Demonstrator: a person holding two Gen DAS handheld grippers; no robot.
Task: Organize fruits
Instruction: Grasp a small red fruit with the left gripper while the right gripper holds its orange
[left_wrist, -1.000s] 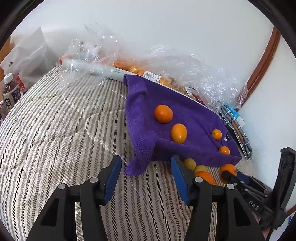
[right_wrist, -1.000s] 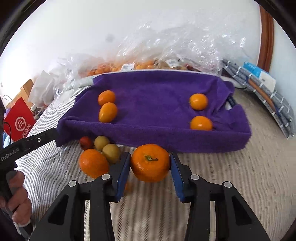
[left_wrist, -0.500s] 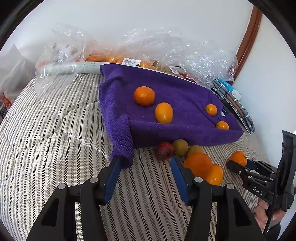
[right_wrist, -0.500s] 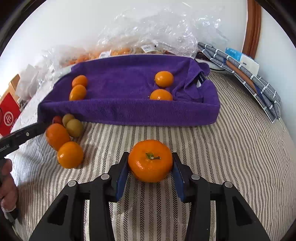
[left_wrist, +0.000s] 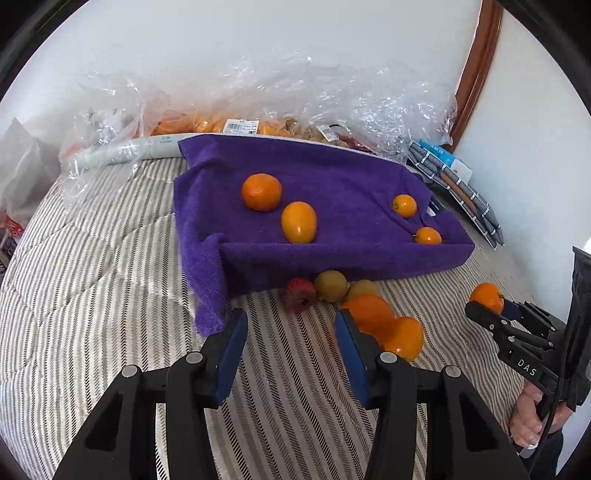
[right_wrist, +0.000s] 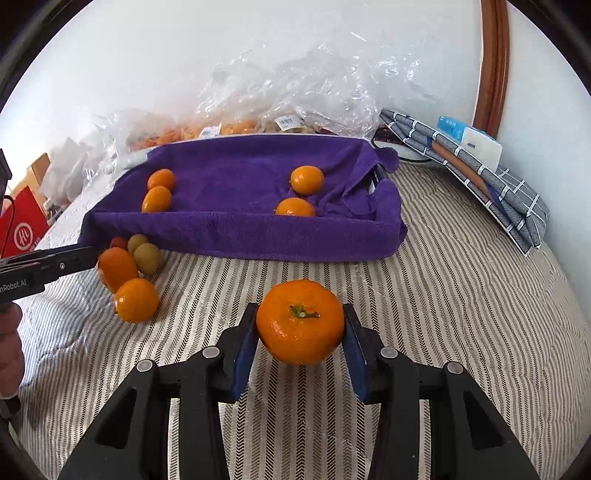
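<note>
While four oranges (right_wrist: 306, 180) sit in the purple towel-lined tray (right_wrist: 240, 236), five fruits (left_wrist: 330, 285) crowd the bed (right_wrist: 443, 295) outside.
Right hand-held gripper (right_wrist: 300, 326) clamps one mandarin (right_wrist: 300, 321); left hand-held gripper (left_wrist: 290, 332), just narrowing, empty.

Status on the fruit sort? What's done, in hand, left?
Done: four orange fruits lie on the purple towel.
In hand: the right gripper is shut on a mandarin, short of the towel. The left gripper is open and empty; its jaws have just been closing.
Left: five loose fruits on the bedding by the towel's front edge.
</note>
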